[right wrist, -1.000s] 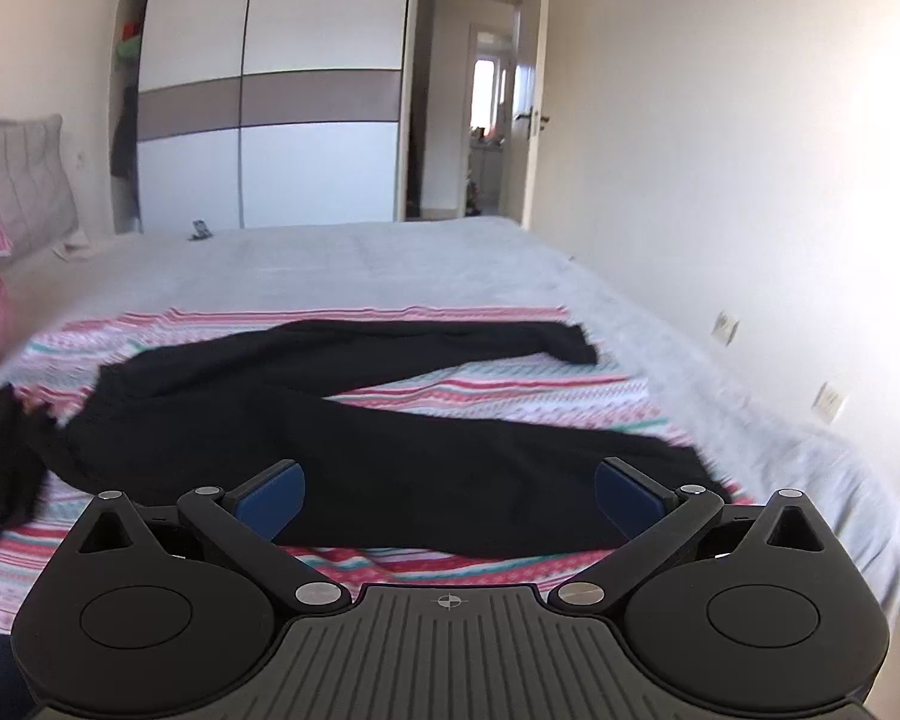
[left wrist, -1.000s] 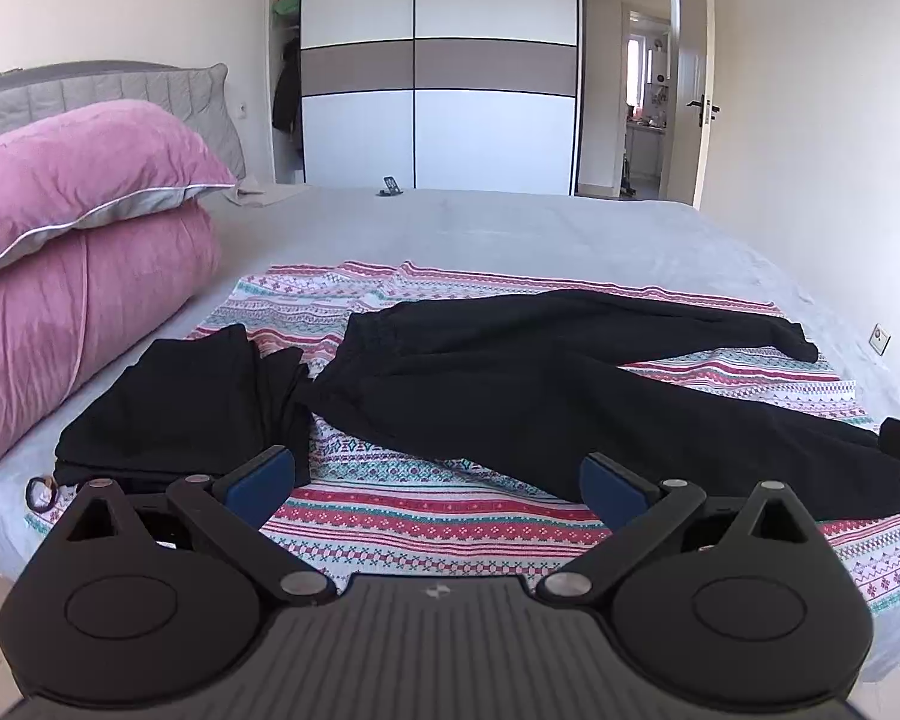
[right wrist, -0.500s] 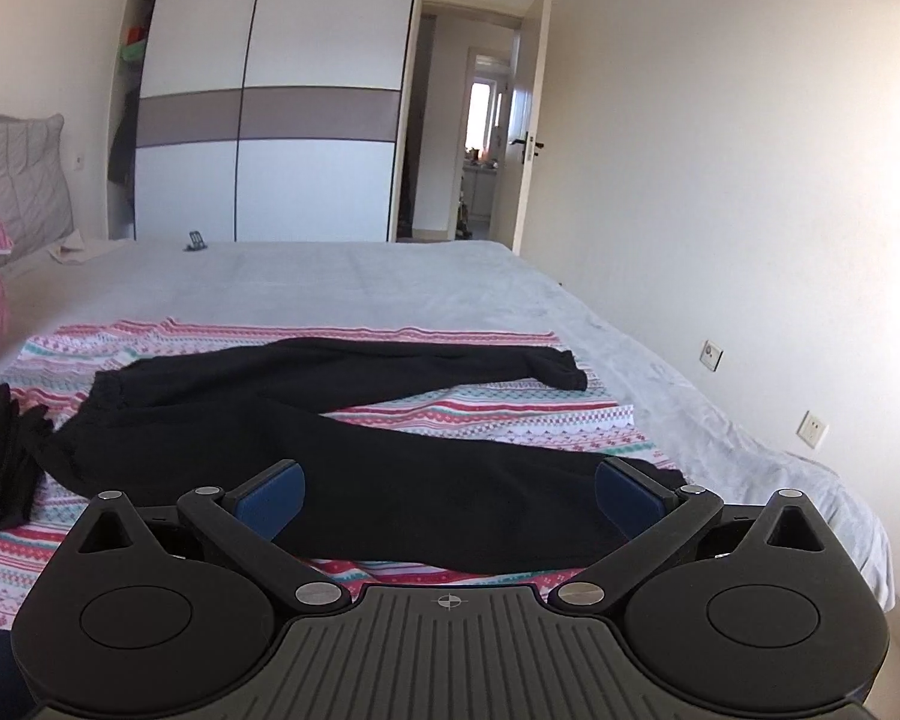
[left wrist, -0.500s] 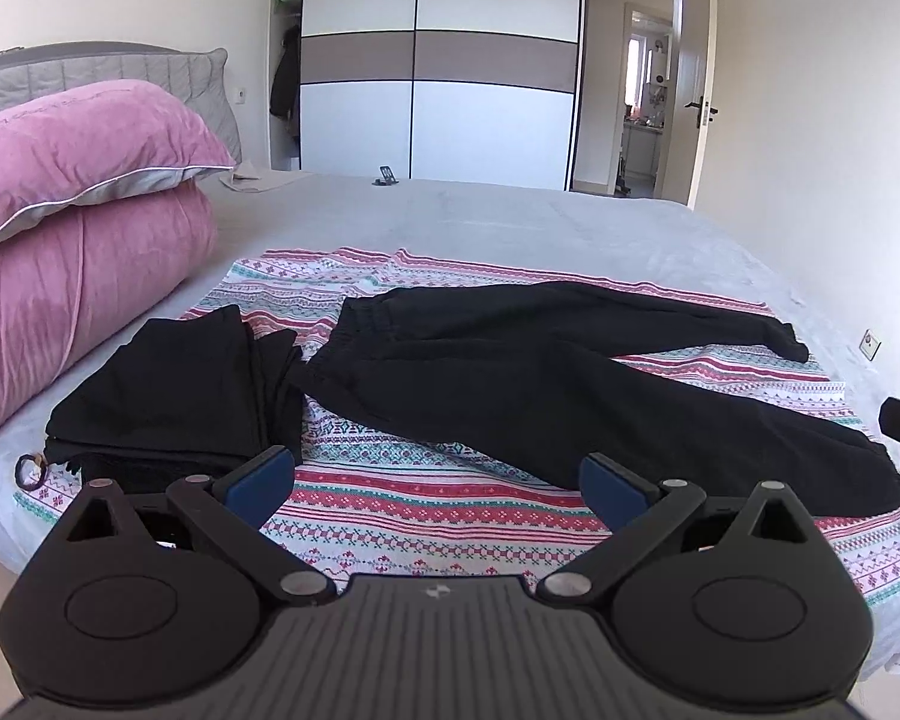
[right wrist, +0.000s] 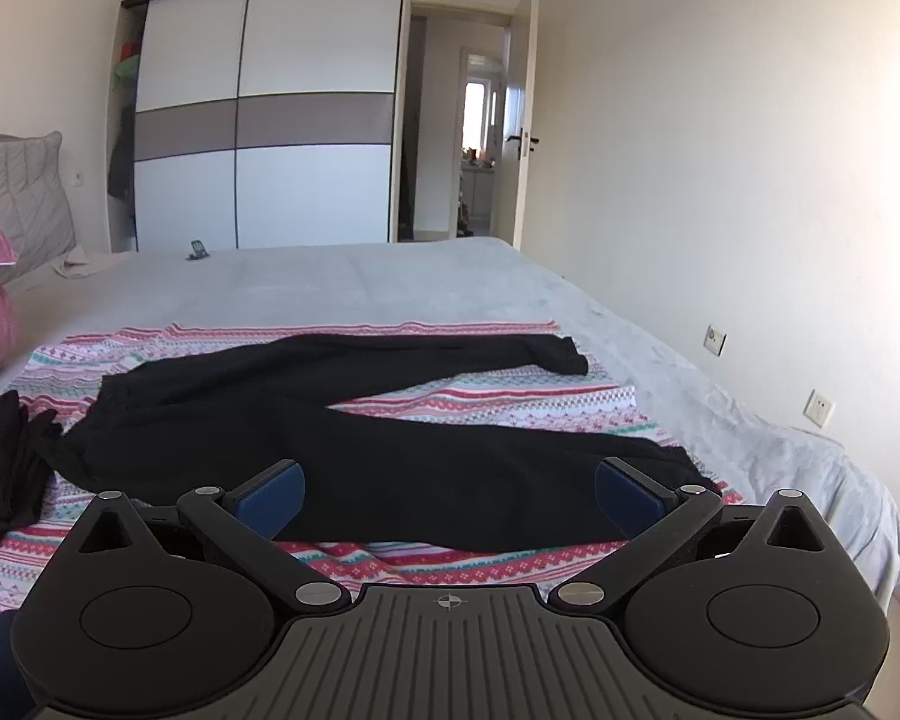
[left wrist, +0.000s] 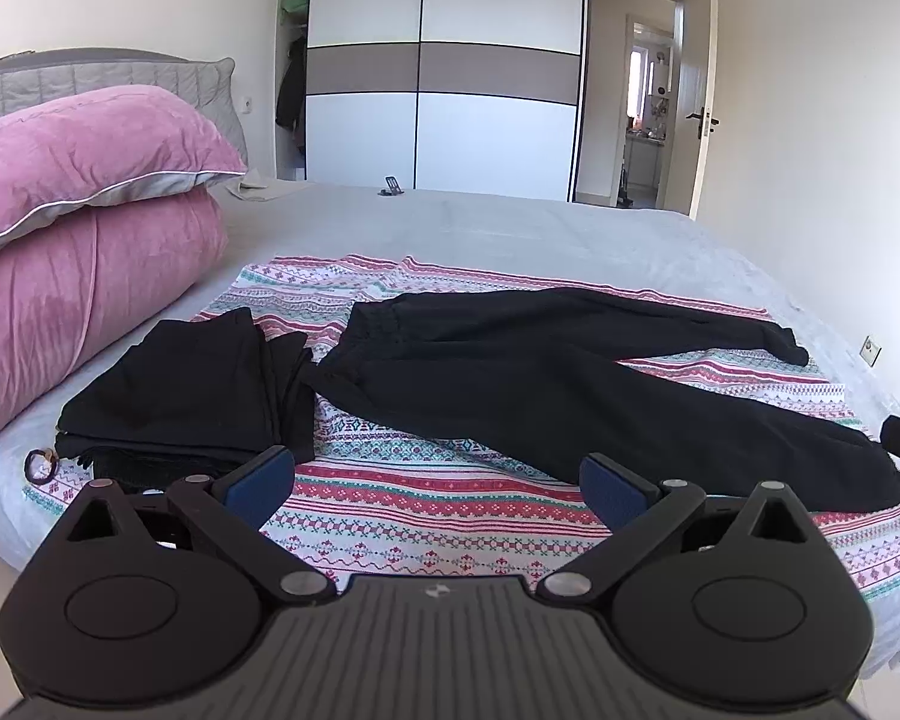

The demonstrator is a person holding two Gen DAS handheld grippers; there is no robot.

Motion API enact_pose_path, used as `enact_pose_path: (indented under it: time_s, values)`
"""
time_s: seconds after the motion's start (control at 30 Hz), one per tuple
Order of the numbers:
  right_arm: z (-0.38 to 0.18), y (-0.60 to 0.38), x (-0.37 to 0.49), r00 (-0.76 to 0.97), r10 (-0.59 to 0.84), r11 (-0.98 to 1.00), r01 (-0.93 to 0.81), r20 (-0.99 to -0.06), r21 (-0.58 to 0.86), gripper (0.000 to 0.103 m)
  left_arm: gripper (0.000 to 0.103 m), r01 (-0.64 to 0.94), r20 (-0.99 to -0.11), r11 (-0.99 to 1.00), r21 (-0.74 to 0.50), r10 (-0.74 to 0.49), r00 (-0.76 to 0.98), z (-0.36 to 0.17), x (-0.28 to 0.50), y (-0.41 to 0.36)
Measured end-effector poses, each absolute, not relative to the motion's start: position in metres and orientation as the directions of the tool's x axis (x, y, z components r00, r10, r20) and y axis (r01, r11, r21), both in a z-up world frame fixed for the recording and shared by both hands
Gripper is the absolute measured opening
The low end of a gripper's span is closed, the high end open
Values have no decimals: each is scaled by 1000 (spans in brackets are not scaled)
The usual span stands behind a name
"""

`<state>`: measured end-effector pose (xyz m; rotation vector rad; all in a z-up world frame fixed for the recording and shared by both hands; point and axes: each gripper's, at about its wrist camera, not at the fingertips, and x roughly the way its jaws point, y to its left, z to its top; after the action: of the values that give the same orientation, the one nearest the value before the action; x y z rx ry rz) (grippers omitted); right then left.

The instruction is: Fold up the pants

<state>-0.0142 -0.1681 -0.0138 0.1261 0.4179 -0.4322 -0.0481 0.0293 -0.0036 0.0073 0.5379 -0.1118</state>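
Change since earlier frames: both cameras have drawn back and risen; the bed sits lower in view and more of the near blanket edge shows. Pants have not moved.
Left tongs (left wrist: 438,483): spread wide, blue pads (left wrist: 258,477) well apart, nothing between them; held above the near edge of the bed, clear of all cloth.
Right tongs (right wrist: 447,495): spread wide as well, empty; hovering over the near edge, in front of the nearer leg, not touching it.
Pants (left wrist: 570,384): black, lying flat on the striped blanket (left wrist: 426,498), unfolded. Waistband at 9 o'clock of the garment, the two legs fanning out toward 3 o'clock, nearer leg ending at the bed's right edge.
Pants, right wrist view (right wrist: 390,456): nearer leg lies just beyond the tongs; farther leg runs toward 2 o'clock.
Folded stack (left wrist: 180,396): black garments, just beside the waistband at its 9 o'clock, on the blanket corner.
Hair tie (left wrist: 42,463): small dark ring at the stack's 8 o'clock, on the blanket edge.
Pillows (left wrist: 78,228): two pink ones stacked at 10 o'clock.
Bed (left wrist: 480,228): grey cover, bare beyond the blanket.
Wardrobe (left wrist: 444,72): 12 o'clock, sliding doors.
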Motion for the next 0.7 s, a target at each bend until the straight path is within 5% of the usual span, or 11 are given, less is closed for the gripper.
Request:
enact_pose_path:
  time_s: [0.7]
  values:
    - [-127, -256, 94, 716, -390, 862, 504, -579, 42, 103, 103, 48, -618, 999, 5, -34, 785, -73, 100, 72]
